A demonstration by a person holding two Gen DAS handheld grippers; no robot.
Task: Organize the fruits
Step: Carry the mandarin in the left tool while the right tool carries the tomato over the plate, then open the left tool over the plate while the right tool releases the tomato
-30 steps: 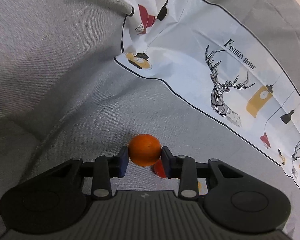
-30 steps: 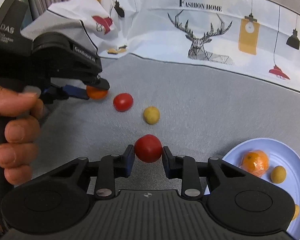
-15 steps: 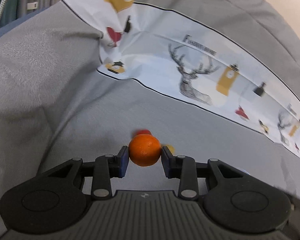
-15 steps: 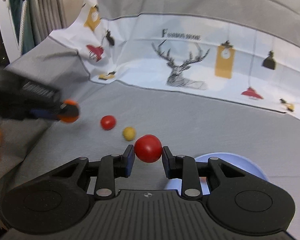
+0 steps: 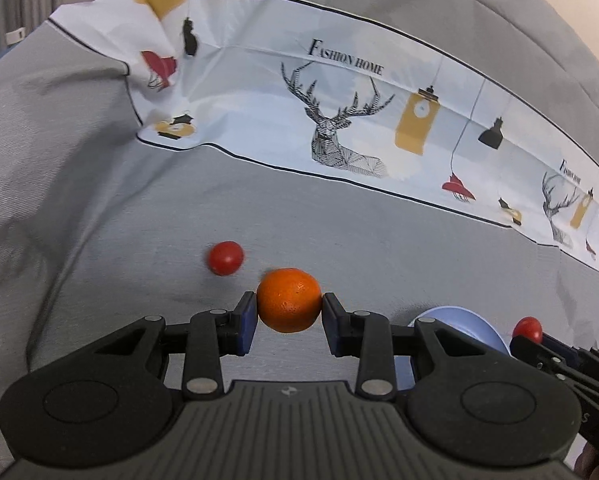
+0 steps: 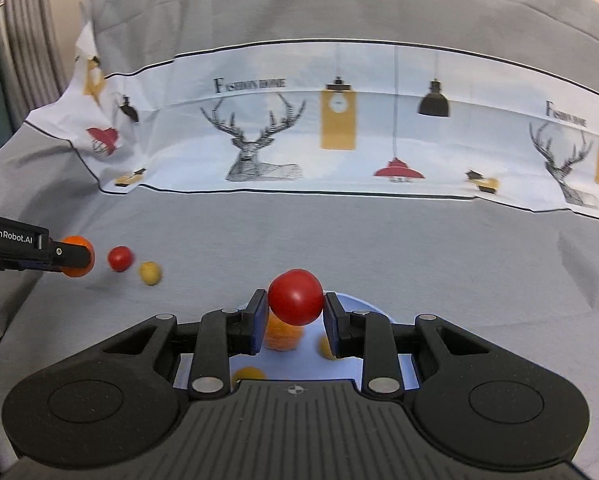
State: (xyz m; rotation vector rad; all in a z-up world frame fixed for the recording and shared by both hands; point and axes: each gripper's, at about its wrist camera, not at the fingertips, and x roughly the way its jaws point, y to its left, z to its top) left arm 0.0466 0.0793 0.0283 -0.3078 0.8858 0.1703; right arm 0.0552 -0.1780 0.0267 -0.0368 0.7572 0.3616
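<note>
Grey cloth surface (image 6: 339, 240). Blue plate (image 6: 355, 302) directly under right claw (image 6: 295, 312), which grips a red tomato (image 6: 295, 296). Left claw (image 5: 289, 318) clamps an orange (image 5: 289, 300); loose red tomato (image 5: 225, 258) just ahead-left, small yellow fruit (image 6: 150, 273) beside it.

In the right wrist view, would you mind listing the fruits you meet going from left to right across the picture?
Orange in the left tongs → loose red tomato → small yellow fruit → red tomato held in the right tongs. The fruits on the blue plate beneath overlap and are left out.
</note>
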